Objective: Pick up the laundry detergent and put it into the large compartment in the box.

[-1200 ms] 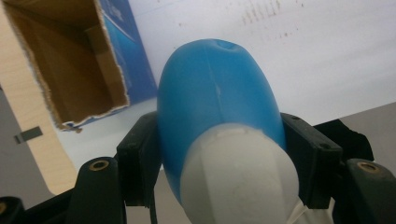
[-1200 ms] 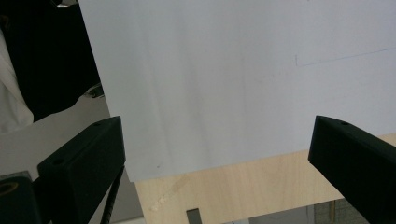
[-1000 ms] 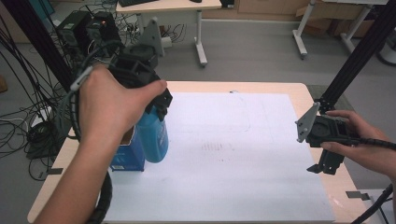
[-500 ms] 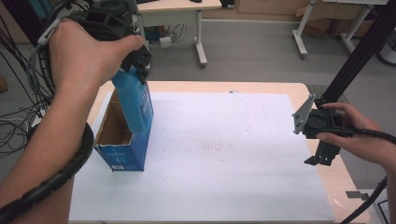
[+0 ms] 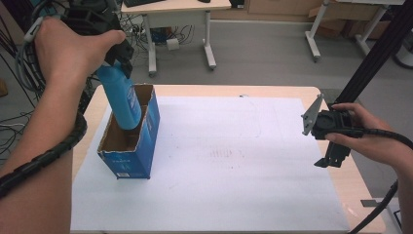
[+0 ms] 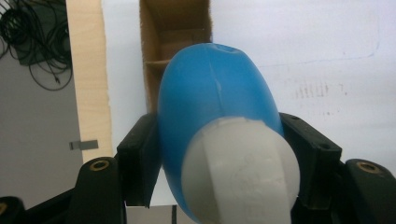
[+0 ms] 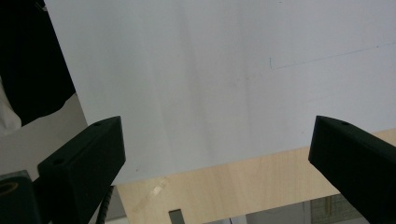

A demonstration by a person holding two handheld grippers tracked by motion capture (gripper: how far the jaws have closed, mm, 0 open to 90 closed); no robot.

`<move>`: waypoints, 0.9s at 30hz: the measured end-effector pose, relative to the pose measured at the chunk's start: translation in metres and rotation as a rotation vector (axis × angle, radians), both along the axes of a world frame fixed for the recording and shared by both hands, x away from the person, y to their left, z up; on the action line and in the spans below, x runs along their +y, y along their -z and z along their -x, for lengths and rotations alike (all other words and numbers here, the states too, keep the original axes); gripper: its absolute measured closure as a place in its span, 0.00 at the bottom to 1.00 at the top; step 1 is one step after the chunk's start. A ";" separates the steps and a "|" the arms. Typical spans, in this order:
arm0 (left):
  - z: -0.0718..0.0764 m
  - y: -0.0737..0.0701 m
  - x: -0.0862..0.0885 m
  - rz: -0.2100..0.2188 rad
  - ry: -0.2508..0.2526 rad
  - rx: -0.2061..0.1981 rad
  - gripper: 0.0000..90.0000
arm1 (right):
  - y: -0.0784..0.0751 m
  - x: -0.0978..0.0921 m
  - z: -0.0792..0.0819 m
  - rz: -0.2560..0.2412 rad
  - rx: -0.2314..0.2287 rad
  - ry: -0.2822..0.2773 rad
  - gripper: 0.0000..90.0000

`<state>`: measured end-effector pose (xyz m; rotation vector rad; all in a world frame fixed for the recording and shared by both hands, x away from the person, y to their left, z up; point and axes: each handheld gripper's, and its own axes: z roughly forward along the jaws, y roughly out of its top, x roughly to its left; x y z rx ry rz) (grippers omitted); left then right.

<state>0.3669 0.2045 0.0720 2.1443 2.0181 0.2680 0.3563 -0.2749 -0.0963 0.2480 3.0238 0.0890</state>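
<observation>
Clenched on the upper body of the blue bottle (image 6: 212, 102), just below its white cap (image 6: 240, 170), one black jaw pressed to each flank: so stands the left gripper (image 6: 219, 163). Seen from above at about ten o'clock on the table (image 5: 272, 91), that same left gripper (image 5: 119, 51), wrapped by the left hand (image 5: 70, 46), with the blue bottle (image 5: 119, 100) hanging tilted from it, base sunk past the rim of the open blue box (image 5: 131, 134). Impossible to tell whether the base touches the box floor. Below the bottle in the left gripper view, the brown cardboard inside of the blue box (image 6: 175, 28), with a divider across it.

Spread wide and empty over the white sheet (image 7: 224, 70): the right gripper (image 7: 215, 154), near the sheet's edge and the bare wood beyond. From above, at about three o'clock, the right gripper (image 5: 333, 157) in the right hand (image 5: 370, 134), pointing down, well apart from the box.
</observation>
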 end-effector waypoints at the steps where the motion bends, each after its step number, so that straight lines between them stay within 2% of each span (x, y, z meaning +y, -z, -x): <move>1: -0.002 0.003 0.002 -0.001 -0.002 0.004 0.40 | 0.000 0.000 0.000 0.001 -0.001 -0.005 0.04; 7: -0.009 0.019 0.011 -0.007 -0.004 0.014 0.40 | 0.000 0.002 -0.003 0.006 0.003 0.004 0.04; 15: -0.018 0.043 0.023 0.013 -0.007 0.038 0.40 | 0.001 0.006 -0.003 0.011 0.007 0.001 0.04; 21: -0.022 0.060 0.026 0.007 -0.004 0.049 0.40 | 0.002 0.008 -0.003 0.016 0.010 0.001 0.04; 27: -0.027 0.082 0.030 0.003 0.005 0.066 0.40 | 0.002 0.011 -0.002 0.018 0.009 -0.001 0.04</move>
